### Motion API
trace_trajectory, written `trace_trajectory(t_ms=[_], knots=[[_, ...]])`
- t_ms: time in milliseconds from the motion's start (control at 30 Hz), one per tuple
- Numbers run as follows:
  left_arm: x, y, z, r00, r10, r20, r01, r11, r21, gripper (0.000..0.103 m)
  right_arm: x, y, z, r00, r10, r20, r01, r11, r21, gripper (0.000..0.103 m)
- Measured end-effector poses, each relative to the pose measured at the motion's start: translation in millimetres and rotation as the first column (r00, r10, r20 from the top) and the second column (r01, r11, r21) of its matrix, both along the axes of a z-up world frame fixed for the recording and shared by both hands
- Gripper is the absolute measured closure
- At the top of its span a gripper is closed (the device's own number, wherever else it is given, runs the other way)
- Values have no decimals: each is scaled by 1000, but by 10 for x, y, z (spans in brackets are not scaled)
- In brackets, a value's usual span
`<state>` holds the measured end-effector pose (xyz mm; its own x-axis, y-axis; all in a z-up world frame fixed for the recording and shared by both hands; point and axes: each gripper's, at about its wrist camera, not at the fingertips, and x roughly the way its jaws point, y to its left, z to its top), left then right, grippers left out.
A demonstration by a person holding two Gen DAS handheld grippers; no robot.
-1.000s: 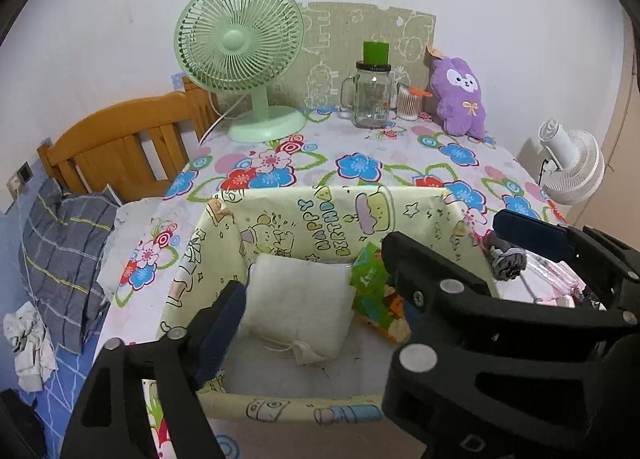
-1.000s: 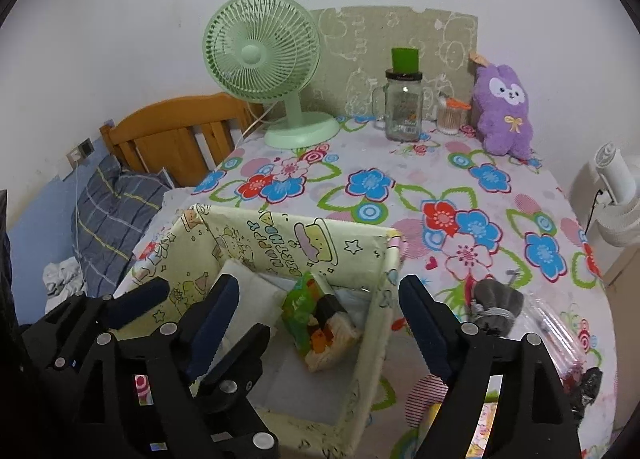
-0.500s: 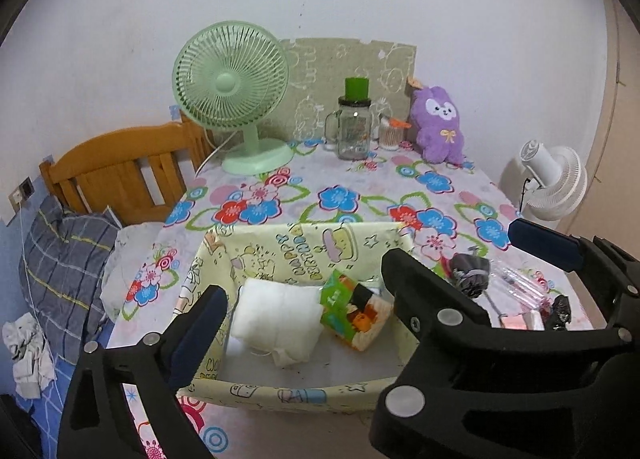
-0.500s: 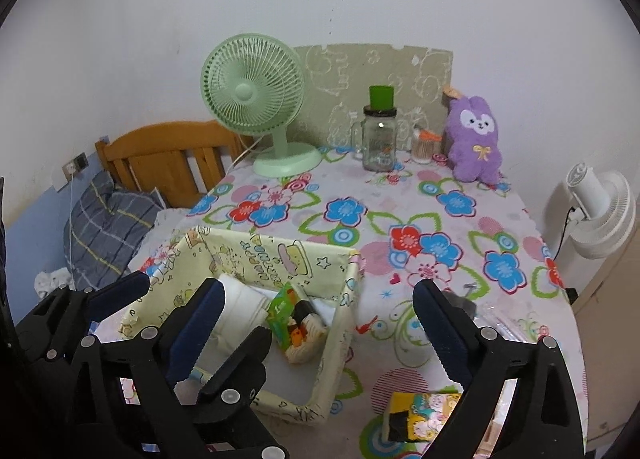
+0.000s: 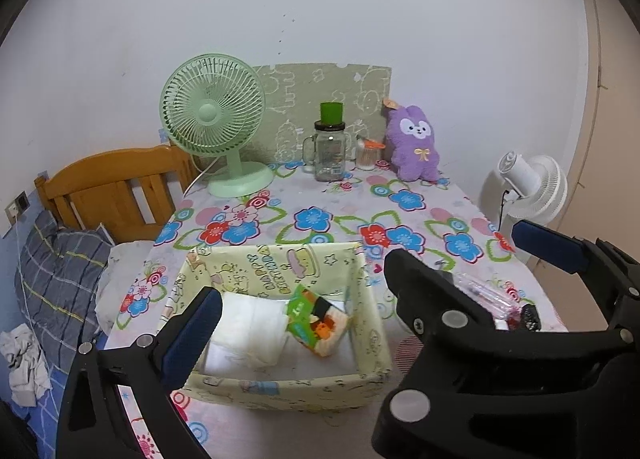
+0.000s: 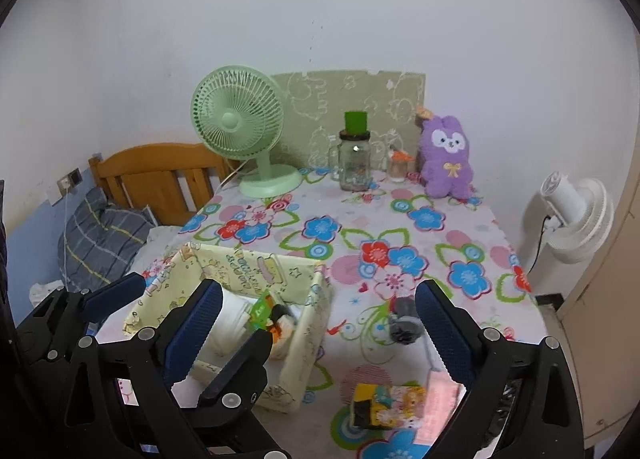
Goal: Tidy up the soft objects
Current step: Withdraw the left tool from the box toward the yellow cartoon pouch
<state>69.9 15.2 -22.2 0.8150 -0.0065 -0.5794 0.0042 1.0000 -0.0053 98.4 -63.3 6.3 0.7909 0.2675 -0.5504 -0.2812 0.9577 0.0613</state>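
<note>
1. your right gripper [image 6: 316, 333] is spread wide and empty, and so is your left gripper [image 5: 298, 309].
2. the yellow packet [image 6: 387, 405] lies on the table [image 6: 352, 219], just right of the fabric box [image 6: 308, 343].
3. drop straight over it, pinch gently across its middle.

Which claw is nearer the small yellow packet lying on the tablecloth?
Right. The right claw hangs open just above the yellow packet, which lies between its fingers in view. The left claw, also open, sits over the fabric box.
</note>
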Motion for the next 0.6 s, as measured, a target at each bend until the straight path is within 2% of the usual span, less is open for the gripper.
trace_trajectory(t_ms=[133,600], knots=[[-46,-104,27,1000,-16,20,16,1000,-1,0,-61,-121,40,1000,-22,22,22,1000,-1,0],[-113,-517,25,997,-66,49,66,998,7,0,-230,-551,48,993,-100,56,99,995,18,0]])
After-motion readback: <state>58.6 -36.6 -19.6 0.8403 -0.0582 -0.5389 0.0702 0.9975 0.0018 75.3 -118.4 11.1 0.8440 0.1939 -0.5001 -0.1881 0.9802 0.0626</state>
